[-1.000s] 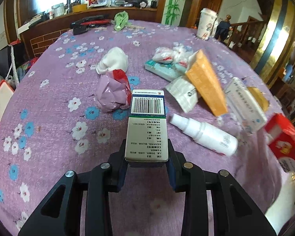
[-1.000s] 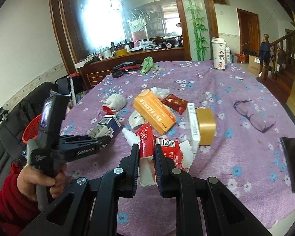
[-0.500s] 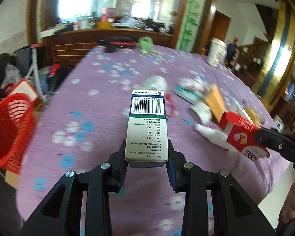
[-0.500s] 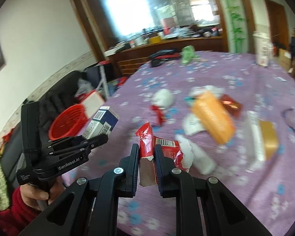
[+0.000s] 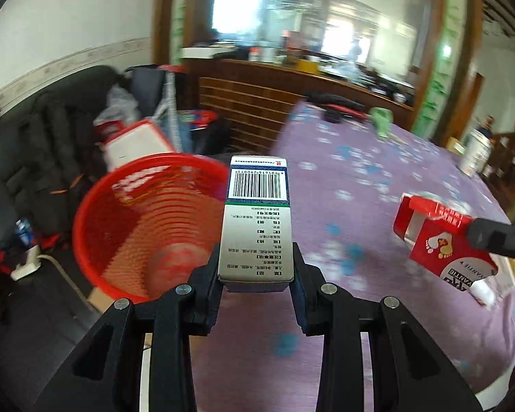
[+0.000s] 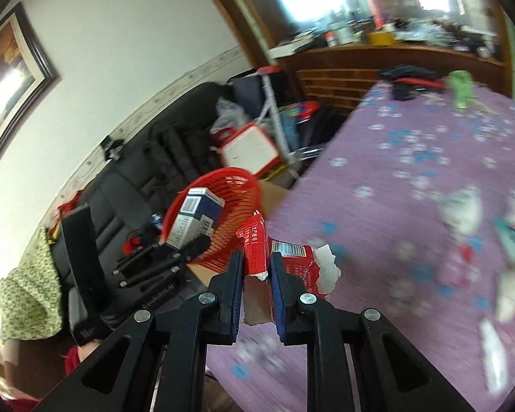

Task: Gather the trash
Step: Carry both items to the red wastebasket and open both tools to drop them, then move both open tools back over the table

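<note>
red basket (image 5: 147, 226) mouth open and unobstructed, table edge (image 5: 257, 326) just beside, black sofa (image 5: 48, 137) behind

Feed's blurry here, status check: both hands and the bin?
Left gripper shut on barcode box. Right gripper shut on torn red carton. Red basket ahead, beside table; path clear.

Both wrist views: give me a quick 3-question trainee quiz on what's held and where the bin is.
1. True or false: the left gripper holds a barcode-printed carton between its fingers.
2. What does the right gripper hold? A) a white spray bottle B) a torn red box C) a green cloth
3. In the left wrist view, on which side of the held carton does the red mesh basket appear, and is it on the purple tablecloth or beyond its edge?

Key
1. True.
2. B.
3. To the carton's left, beyond the table's edge and lower down.
</note>
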{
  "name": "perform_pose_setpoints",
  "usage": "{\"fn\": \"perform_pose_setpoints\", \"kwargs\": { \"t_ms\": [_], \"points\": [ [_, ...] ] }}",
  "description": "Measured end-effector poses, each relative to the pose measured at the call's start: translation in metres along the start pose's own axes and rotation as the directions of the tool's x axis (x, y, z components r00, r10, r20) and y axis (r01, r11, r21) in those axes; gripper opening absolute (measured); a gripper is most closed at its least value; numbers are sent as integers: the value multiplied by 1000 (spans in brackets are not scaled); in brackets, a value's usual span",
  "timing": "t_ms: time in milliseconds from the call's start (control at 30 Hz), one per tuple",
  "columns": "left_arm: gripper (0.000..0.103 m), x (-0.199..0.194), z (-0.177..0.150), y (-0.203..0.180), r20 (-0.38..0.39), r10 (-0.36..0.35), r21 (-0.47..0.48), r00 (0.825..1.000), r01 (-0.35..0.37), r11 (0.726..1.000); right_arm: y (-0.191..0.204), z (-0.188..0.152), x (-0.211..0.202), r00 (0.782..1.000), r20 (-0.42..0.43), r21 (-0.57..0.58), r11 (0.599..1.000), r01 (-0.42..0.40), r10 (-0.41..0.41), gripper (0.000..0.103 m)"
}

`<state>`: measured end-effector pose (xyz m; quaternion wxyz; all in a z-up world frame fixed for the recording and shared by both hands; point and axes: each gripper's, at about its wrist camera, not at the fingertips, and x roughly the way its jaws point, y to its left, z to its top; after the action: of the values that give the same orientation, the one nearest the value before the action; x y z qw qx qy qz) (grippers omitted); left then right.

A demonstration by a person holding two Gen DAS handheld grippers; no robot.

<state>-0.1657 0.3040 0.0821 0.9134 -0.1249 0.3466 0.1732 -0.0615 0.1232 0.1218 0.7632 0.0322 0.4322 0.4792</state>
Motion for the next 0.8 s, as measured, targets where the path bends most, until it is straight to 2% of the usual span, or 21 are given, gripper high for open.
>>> {"fn": "perform_pose_setpoints", "kwargs": {
  "t_ms": [233, 433, 500, 567, 667, 800],
  "points": [
    [33, 17, 8, 62, -27, 77, -75, 997, -79, 994, 32, 37, 76, 995, -60, 8, 996, -85, 85, 17],
    [34, 27, 12, 85, -36, 101, -109, 994, -104, 989, 48, 61, 121, 990, -78, 27, 992, -119, 121, 22],
    [38, 28, 13, 84, -32, 109, -103, 994, -112, 988, 48, 65, 132, 989, -87, 34, 992, -119, 121, 27],
    [59, 28, 14, 85, -27, 111, -111, 993, -113, 987, 45, 65, 134, 991, -80, 35, 994, -102, 104, 33],
    [60, 24, 13, 83, -12, 106, -119, 994, -106, 987, 37, 59, 121, 994, -61, 40, 995, -90, 93, 35],
    [60, 20, 10, 70, -6, 65, -106, 998, -65, 992, 24, 44, 86, 999, -16, 23, 999, -43, 43, 37]
  ]
}}
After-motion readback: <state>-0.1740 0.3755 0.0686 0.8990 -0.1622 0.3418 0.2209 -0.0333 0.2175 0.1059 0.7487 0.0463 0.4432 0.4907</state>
